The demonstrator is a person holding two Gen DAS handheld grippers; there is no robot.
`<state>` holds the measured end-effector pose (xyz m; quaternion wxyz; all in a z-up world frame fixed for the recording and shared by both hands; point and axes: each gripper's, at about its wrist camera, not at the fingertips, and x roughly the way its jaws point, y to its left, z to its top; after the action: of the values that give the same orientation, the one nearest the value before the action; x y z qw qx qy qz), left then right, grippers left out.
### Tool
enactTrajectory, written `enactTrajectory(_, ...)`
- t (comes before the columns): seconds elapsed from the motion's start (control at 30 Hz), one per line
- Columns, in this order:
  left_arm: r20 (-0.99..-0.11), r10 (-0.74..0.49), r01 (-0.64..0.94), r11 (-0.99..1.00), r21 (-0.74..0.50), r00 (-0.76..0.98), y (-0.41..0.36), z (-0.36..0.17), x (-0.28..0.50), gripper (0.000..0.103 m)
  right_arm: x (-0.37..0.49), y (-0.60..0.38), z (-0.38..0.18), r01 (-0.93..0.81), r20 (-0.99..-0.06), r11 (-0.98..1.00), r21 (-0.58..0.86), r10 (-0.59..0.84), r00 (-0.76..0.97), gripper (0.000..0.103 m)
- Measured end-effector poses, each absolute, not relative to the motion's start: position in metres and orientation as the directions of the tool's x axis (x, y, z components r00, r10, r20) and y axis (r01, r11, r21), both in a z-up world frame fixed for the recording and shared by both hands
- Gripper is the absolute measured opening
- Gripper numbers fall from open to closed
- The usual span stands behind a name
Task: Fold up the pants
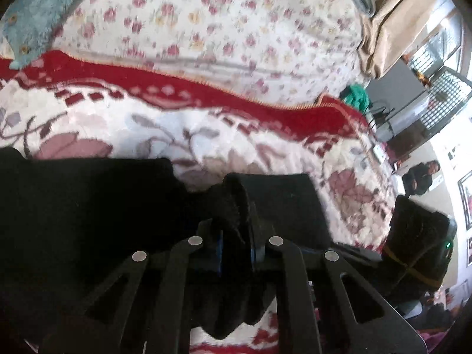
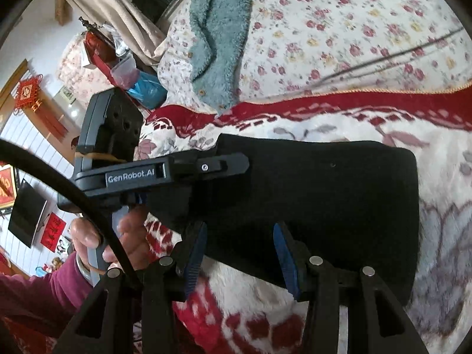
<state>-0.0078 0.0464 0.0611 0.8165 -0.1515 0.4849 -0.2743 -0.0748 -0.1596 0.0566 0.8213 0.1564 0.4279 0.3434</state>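
Black pants (image 1: 73, 206) lie on a red-and-cream floral blanket (image 1: 147, 124). My left gripper (image 1: 236, 233) is shut on a bunched fold of the pants' edge, which rises between its fingers. In the right wrist view the pants (image 2: 324, 191) spread flat as a broad panel. The left gripper (image 2: 236, 163) shows side-on at their left edge, held by a hand (image 2: 88, 236). My right gripper (image 2: 240, 253) stands open at the near edge of the pants. Its blue pads (image 2: 196, 250) are well apart, with the flat cloth lying between them.
A teal fluffy garment (image 2: 218, 44) lies at the back on a rose-print sheet (image 2: 354, 29). A thin dark cord (image 2: 383, 56) crosses that sheet. Beige curtains (image 1: 389, 29) and furniture stand beyond the bed. A seated person (image 1: 421, 177) is at the far right.
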Motion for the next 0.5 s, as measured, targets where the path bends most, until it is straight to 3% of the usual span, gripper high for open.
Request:
enactTrajectory(0.1, -0.753, -0.549, 0.213, 0.835, -0.507, 0.363, 0.052, 0.035, -0.004, 0.016, -0.063, -0.152, 0.032, -0.385, -0.613, 0.702, 0.600, 0.712, 0.343, 0.045)
enactTrajectory(0.2, -0.713, -0.587, 0.167, 0.803, -0.572, 0.383, 0.066, 0.032, -0.010, 0.020, -0.064, -0.154, 0.028, -0.388, -0.581, 0.683, 0.620, 0.731, 0.358, 0.045)
enactTrajectory(0.27, -0.728, -0.528, 0.167, 0.843, -0.511, 0.437, 0.071, 0.045, -0.022, 0.026, -0.065, -0.152, 0.035, -0.388, -0.607, 0.700, 0.600, 0.714, 0.349, 0.045)
enactTrajectory(0.4, -0.735, -0.406, 0.137, 0.907, -0.399, 0.543, 0.089, 0.064, -0.045, 0.027, -0.067, -0.146, 0.057, -0.443, -0.592, 0.701, 0.559, 0.711, 0.379, 0.045)
enactTrajectory(0.5, -0.708, -0.400, 0.053, 0.887, -0.458, 0.582, 0.127, 0.069, -0.062, 0.045, -0.070, -0.127, 0.068, -0.506, -0.568, 0.675, 0.537, 0.733, 0.375, 0.050)
